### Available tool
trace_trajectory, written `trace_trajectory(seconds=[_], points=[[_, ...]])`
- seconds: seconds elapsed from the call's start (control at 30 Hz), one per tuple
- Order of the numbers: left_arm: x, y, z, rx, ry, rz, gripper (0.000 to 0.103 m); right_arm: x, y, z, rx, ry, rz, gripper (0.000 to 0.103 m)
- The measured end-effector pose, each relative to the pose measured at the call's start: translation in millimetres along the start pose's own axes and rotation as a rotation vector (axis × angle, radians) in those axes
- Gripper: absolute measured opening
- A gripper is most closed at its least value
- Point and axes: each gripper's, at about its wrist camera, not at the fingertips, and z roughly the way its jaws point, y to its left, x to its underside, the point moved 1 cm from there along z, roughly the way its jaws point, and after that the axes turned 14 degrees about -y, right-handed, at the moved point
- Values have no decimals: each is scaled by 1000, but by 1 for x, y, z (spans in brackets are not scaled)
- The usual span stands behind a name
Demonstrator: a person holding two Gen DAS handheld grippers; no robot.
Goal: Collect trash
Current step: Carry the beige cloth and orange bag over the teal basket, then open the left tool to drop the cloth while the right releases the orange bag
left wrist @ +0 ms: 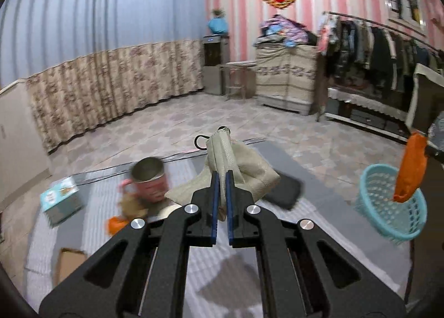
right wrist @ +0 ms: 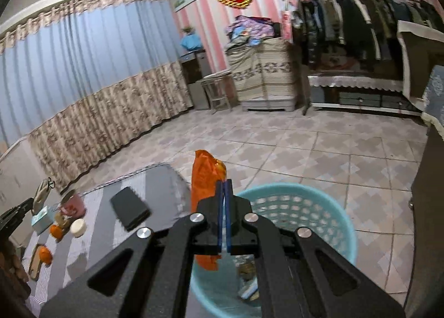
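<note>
My left gripper [left wrist: 221, 175] is shut on a crumpled beige face mask [left wrist: 236, 168] and holds it above the striped mat [left wrist: 211, 259]. My right gripper [right wrist: 224, 183] is shut on an orange plastic wrapper [right wrist: 204, 179] and holds it over the near rim of the light-blue trash basket [right wrist: 344, 223]. The basket has some trash at its bottom. In the left wrist view the basket [left wrist: 394, 223] stands at the right with the wrapper [left wrist: 410, 168] hanging above it.
On the mat lie a pink mug [left wrist: 151, 182], a teal box [left wrist: 59, 200], an orange scrap [left wrist: 116, 224], a cardboard piece [left wrist: 69, 262] and a black phone [right wrist: 130, 208]. A round white lid [right wrist: 77, 227] lies near the mug. Tiled floor lies beyond; curtain, cabinet and clothes rack stand behind.
</note>
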Motion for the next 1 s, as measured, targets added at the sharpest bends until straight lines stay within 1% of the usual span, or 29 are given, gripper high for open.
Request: trace_trajectory(seconds=[0.2,0.3,0.4,0.53,0.73,0.9,1.0], points=[[-1,-77,21,146,5,-15,3,-4,-32,5,49,-2,16,2],[6,-120,30,235,19,-11,3,-3,-46,7,68,3,35,2],[14,-158,36,308,35,5,3,0,-56,11,78,11,65,2],[28,-195,42,383,61,27,3,5,-63,17,81,29,72,2],[43,-244,58,446,99,52,3,8,-70,22,101,42,68,2],[51,-273,70,458,116,90,3,10,-72,26,128,58,56,1],[53,-288,74,456,110,136,3,13,-75,27,143,72,62,1]])
